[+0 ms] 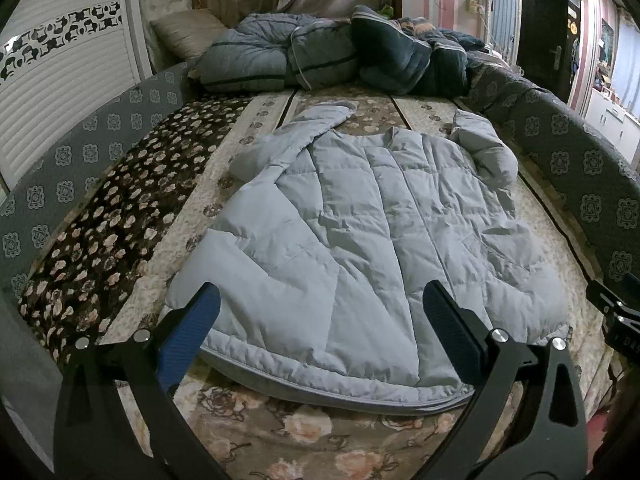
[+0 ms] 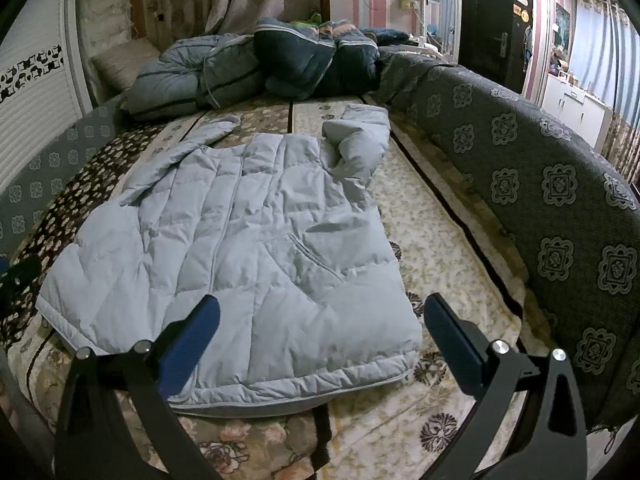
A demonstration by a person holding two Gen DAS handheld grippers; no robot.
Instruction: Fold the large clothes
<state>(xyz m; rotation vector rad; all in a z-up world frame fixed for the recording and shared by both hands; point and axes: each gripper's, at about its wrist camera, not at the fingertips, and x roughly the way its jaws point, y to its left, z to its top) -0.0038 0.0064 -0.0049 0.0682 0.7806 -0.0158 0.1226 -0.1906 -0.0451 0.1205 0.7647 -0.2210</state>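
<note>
A light grey quilted puffer jacket [image 1: 360, 232] lies spread flat on the bed, hem toward me, collar away. It also shows in the right wrist view [image 2: 240, 248]. Its left sleeve [image 1: 288, 140] lies angled outward and its right sleeve [image 1: 484, 148] is bunched up near the shoulder. My left gripper [image 1: 320, 320] is open and empty, hovering above the hem near the jacket's left half. My right gripper [image 2: 320, 320] is open and empty, above the jacket's right hem corner. The right gripper's body shows at the right edge of the left wrist view [image 1: 620, 312].
The bed has a floral cover [image 1: 120, 216] and a padded grey patterned side rail [image 2: 540, 200] on the right, another on the left [image 1: 60, 184]. Rolled dark quilts [image 1: 320, 52] and a pillow [image 1: 184, 32] lie at the far end. A white wardrobe [image 1: 52, 92] stands on the left.
</note>
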